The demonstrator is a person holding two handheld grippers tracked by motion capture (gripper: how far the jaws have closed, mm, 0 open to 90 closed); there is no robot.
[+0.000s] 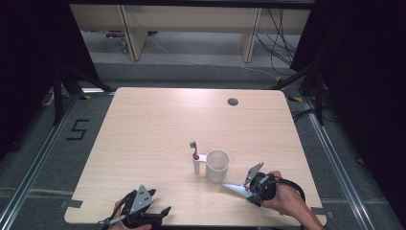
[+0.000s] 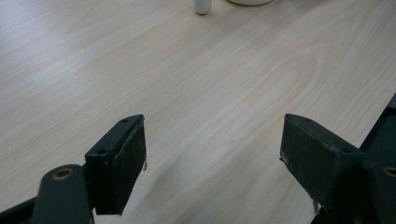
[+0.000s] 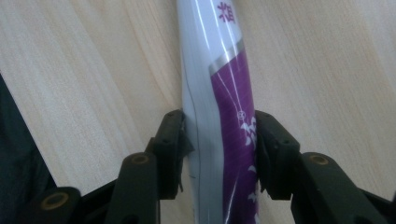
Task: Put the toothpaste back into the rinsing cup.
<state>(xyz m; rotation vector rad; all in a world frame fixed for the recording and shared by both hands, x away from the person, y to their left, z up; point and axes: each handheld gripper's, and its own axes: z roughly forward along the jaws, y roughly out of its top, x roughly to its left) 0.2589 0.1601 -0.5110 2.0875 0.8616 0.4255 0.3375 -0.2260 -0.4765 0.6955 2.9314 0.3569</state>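
High view overhead; gripper views close, sharing table (image 1: 143, 124).

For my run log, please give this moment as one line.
right gripper: shut on white-and-purple toothpaste tube | left gripper: open, over wooden table | white plastic cup: upright beside toothbrush holder

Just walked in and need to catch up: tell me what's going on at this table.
A person works at a wooden table with a hand-held gripper in each hand. The right gripper is shut on a white and purple tube, held low near the table's front right. Beside it stands a white cup, with a toothbrush upright in a small holder just left of the cup. The left gripper is open and holds nothing, low over the table near the front edge.
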